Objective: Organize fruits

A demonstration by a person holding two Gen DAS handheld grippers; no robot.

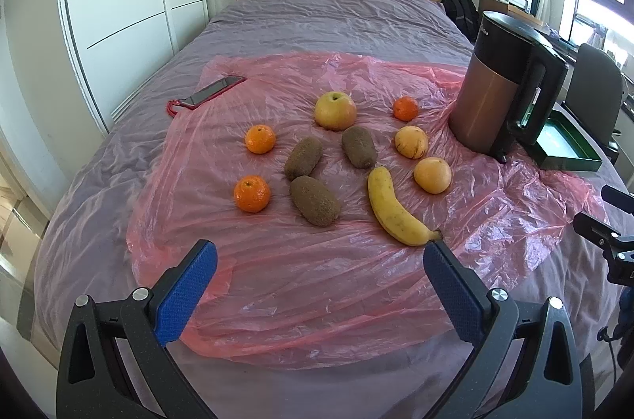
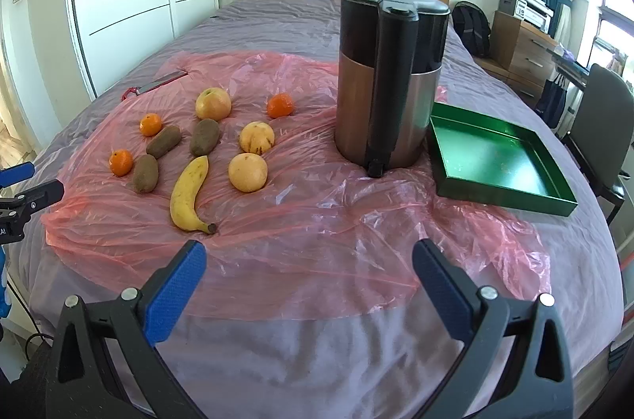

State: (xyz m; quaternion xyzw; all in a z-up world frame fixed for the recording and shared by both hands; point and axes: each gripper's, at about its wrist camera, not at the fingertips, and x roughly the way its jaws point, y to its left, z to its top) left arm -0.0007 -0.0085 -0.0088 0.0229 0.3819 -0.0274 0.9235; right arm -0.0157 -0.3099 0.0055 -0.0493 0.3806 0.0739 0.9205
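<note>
Fruit lies on a pink plastic sheet (image 1: pixel 301 284) spread over the bed: a banana (image 1: pixel 392 209), three kiwis, the nearest one (image 1: pixel 314 200), three tangerines, the nearest one (image 1: pixel 252 193), an apple (image 1: pixel 335 110) and two pale yellow fruits, one of them (image 1: pixel 432 175). An empty green tray (image 2: pixel 497 157) sits right of the kettle. My left gripper (image 1: pixel 320 262) is open and empty, short of the fruit. My right gripper (image 2: pixel 309 260) is open and empty, over the sheet's near edge, with the banana (image 2: pixel 189 193) ahead to its left.
A tall copper and black kettle (image 2: pixel 390 78) stands between the fruit and the tray. A phone with a red strap (image 1: pixel 212 90) lies at the sheet's far left corner. A wardrobe is left of the bed; a chair (image 2: pixel 606 117) and desk are right.
</note>
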